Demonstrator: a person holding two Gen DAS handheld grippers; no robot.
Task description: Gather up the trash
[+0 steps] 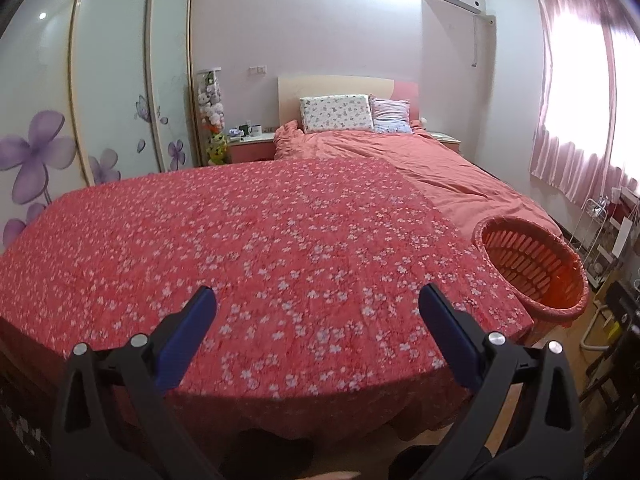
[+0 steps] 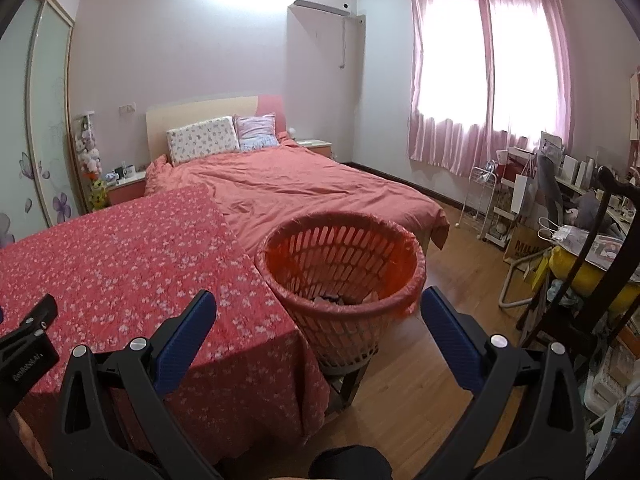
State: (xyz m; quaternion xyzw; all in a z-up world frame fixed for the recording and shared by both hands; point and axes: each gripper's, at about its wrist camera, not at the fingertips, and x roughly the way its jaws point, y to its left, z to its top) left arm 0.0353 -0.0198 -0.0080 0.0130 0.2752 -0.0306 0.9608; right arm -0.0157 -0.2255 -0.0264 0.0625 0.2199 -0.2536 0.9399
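An orange slotted plastic basket [image 2: 340,264] lined with a thin orange bag stands on a low stool beside the table's right edge; some scraps lie at its bottom [image 2: 340,299]. It also shows in the left wrist view [image 1: 532,264]. My left gripper [image 1: 318,300] is open and empty above the red floral tablecloth [image 1: 240,240]. My right gripper [image 2: 318,300] is open and empty, just in front of the basket's near rim. I see no loose trash on the cloth. Part of the left gripper [image 2: 28,332] shows at the left of the right wrist view.
A bed [image 2: 304,188] with a pink cover lies behind the table. A wardrobe [image 1: 112,80] stands at left. A cluttered desk, a chair [image 2: 580,264] and a white rack [image 2: 484,200] line the right wall under a curtained window. Wooden floor [image 2: 420,384] lies right of the table.
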